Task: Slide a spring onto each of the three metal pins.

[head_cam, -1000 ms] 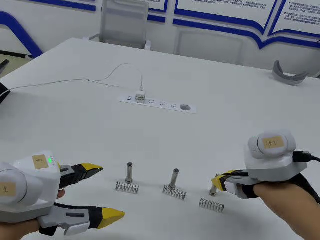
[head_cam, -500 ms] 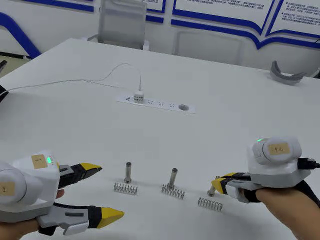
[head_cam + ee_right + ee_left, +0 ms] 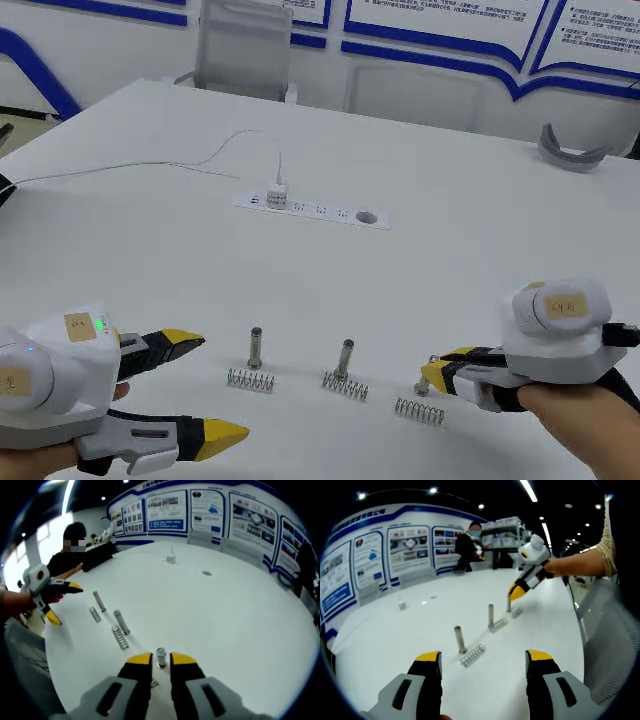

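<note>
Done: 0 of 3 — no spring is on a pin yet.
Pins: left pin [image 3: 255,347], middle pin [image 3: 345,357] and right pin [image 3: 421,386] stand in a row on the table [image 3: 200,230].
Springs: left spring [image 3: 250,380], middle spring [image 3: 345,386] and right spring [image 3: 419,411] lie flat, each just near of its pin.
Left tongs [image 3: 222,386]: wide open, empty, near left.
Right tongs [image 3: 432,372]: jaws close either side of the right pin's top — whether they grip it I cannot tell.
Remaining: all 3 springs.

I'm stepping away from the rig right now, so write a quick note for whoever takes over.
Left hand-held gripper: open, empty, hovering left of the pins.
Right hand-held gripper: jaws close on either side of the right pin; grip unclear.
Things: left pin, middle pin and right pin stand in a row on the table. Left spring, middle spring and right spring lie flat, one before each pin.
Done: no spring on any pin.
Left: all three springs.
</note>
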`<action>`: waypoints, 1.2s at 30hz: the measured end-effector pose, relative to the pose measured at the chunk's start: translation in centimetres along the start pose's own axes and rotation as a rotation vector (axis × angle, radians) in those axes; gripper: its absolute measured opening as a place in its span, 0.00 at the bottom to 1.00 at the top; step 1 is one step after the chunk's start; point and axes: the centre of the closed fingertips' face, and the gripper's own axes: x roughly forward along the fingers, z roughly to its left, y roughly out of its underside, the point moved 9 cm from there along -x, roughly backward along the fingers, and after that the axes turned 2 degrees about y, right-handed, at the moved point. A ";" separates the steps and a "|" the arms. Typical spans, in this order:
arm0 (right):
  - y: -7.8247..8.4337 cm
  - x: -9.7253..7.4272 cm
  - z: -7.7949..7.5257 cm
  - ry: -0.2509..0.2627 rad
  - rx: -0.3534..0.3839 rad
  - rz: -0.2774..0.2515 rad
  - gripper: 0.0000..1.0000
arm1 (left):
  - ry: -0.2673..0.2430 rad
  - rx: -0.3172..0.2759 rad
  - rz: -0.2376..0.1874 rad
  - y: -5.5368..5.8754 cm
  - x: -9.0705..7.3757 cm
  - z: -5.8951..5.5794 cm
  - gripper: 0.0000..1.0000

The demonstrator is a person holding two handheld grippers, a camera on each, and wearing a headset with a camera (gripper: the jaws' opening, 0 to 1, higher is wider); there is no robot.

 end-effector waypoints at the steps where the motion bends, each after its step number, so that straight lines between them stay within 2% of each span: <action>1: 0.1 -0.1 0.0 0.000 -0.001 -0.001 0.15 | 0.000 0.001 0.000 0.0 0.0 0.0 0.69; 8: 0.7 -1.2 -0.4 -0.007 -0.020 0.003 0.16 | -0.006 0.002 -0.004 -0.1 -0.1 0.1 0.69; 12: 1.0 -1.7 -0.3 -0.046 -0.042 -0.003 0.16 | -0.007 0.004 0.000 -0.1 -0.2 0.1 0.69; 14: 1.2 -1.7 -0.1 -0.083 -0.066 0.005 0.17 | -0.008 0.003 0.001 -0.1 -0.2 0.2 0.69; 21: 1.8 -1.5 0.6 -0.157 -0.116 0.036 0.19 | -0.006 0.007 -0.001 -0.3 -0.1 0.0 0.69; 36: 2.0 -1.2 0.5 -0.224 -0.241 0.074 0.22 | -0.007 0.009 0.003 -0.3 -0.2 -0.1 0.69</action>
